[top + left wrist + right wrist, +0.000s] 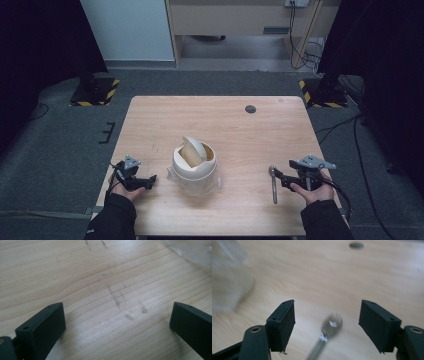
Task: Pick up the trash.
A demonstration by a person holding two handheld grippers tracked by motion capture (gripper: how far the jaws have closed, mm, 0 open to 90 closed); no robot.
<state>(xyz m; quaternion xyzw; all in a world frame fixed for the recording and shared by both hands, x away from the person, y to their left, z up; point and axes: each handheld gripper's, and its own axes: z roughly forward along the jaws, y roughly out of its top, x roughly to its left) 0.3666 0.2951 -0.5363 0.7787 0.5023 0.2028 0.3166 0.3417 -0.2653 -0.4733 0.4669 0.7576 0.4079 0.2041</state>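
- High view: left gripper (148,181) at table's 7 o'clock, in the person's left hand (123,190), tips aimed twd the tub.
- Left gripper view: jaws spread wide, nothing btwn them, just bare wood w/ grey scuff marks (117,300); corner of clear plastic (192,250) at 1 o'clock.
- High view: right gripper (280,179) at 5 o'clock, in right hand (314,191), tips just beside the spoon (273,184).
- Right gripper view: jaws wide apart, gripping nothing; spoon (329,327) lies on the table btwn them, bowl end fwd, blurred.
- High view: spoon flat on the wood, handle twd the near edge.
- Table centre: cream tub (194,167) w/ tilted swing lid (191,148), standing on clear plastic.
- Far side, 1 o'clock: small dark round hole (250,109) in the table (220,115).
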